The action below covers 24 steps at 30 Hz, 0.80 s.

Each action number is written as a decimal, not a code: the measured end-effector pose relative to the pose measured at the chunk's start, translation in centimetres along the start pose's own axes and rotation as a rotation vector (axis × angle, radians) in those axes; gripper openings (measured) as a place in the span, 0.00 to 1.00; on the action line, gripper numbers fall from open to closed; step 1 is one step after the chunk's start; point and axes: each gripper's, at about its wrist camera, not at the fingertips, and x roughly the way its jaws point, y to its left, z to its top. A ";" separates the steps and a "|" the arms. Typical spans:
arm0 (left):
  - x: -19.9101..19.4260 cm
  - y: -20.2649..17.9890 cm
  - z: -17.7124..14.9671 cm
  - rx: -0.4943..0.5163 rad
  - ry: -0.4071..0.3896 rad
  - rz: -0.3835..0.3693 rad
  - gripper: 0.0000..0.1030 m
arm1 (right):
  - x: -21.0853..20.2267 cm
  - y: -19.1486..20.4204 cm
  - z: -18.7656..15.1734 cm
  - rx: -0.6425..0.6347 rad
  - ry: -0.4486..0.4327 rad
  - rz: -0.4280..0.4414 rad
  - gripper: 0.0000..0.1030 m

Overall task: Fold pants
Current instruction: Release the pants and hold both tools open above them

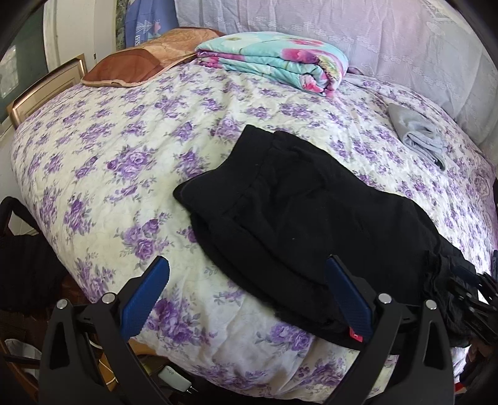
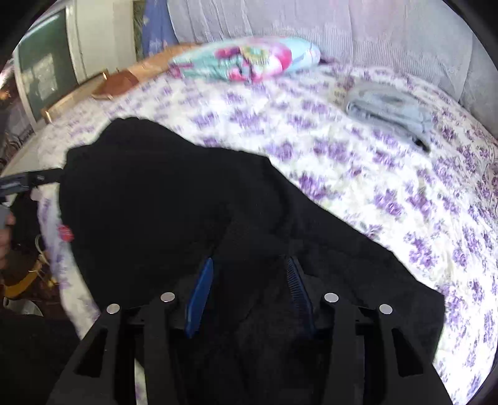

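Black pants [image 1: 298, 212] lie bunched on the bed's flowered purple quilt [image 1: 118, 149], waistband towards the far side, one end trailing off to the right. My left gripper [image 1: 247, 269] hovers over the near edge of the pants, jaws wide open, its right finger [image 1: 345, 296] over the cloth and its left finger [image 1: 146, 299] over bare quilt. In the right wrist view the pants [image 2: 162, 193] fill the near half. My right gripper [image 2: 249, 266] stands over them, partly open, black cloth lying between its blue pads [image 2: 202, 286] without being pinched.
A folded floral blanket [image 1: 274, 62] and a brown pillow [image 1: 137, 62] lie at the head of the bed. A small grey folded garment [image 1: 417, 134] rests at the right. A pale curtain [image 1: 358, 28] hangs behind. The bed edge drops off at the near left, with clutter on the floor.
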 end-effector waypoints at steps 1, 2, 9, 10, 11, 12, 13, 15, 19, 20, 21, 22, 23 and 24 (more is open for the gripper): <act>0.0 0.1 0.0 -0.005 0.003 0.001 0.95 | -1.0 -0.1 -0.6 -0.008 -0.016 0.011 0.52; 0.1 0.2 0.0 -0.007 0.004 0.003 0.95 | -1.9 -0.1 -1.3 -0.019 -0.026 0.019 0.54; 1.4 0.2 0.8 0.014 0.016 0.017 0.95 | -1.3 -1.9 -6.7 0.006 0.121 0.018 0.64; 1.7 0.3 1.1 0.015 0.022 0.017 0.95 | -1.9 -1.8 -6.4 0.019 0.112 0.014 0.63; 2.0 0.3 1.4 0.016 0.027 0.016 0.95 | -2.6 -1.8 -5.8 0.029 0.093 0.009 0.63; 2.2 0.5 1.6 0.015 0.029 0.019 0.95 | -4.2 -1.9 -5.1 0.041 0.024 -0.003 0.63; 2.2 0.7 1.9 0.011 0.030 0.023 0.95 | -5.7 -2.1 -4.8 0.056 -0.041 -0.017 0.65; 2.3 1.5 2.2 -0.015 0.034 0.018 0.95 | -8.5 -2.9 -3.9 0.106 -0.122 -0.055 0.67; 2.9 4.0 2.7 -0.092 0.053 -0.001 0.95 | -11.5 -4.8 -2.9 0.194 -0.203 -0.100 0.68; 3.2 4.6 2.8 -0.112 0.059 0.001 0.95 | -12.1 -5.0 -3.0 0.213 -0.213 -0.106 0.68; 3.5 5.2 3.0 -0.135 0.065 -0.002 0.95 | -12.4 -5.3 -2.9 0.229 -0.217 -0.107 0.69; 3.8 5.6 3.1 -0.155 0.067 -0.011 0.95 | -12.5 -5.3 -2.8 0.242 -0.212 -0.106 0.70; 4.1 5.9 3.2 -0.179 0.069 -0.023 0.95 | -12.5 -5.3 -2.7 0.248 -0.208 -0.109 0.71; 4.5 6.1 3.4 -0.197 0.072 -0.037 0.95 | -12.3 -5.1 -2.4 0.249 -0.205 -0.113 0.74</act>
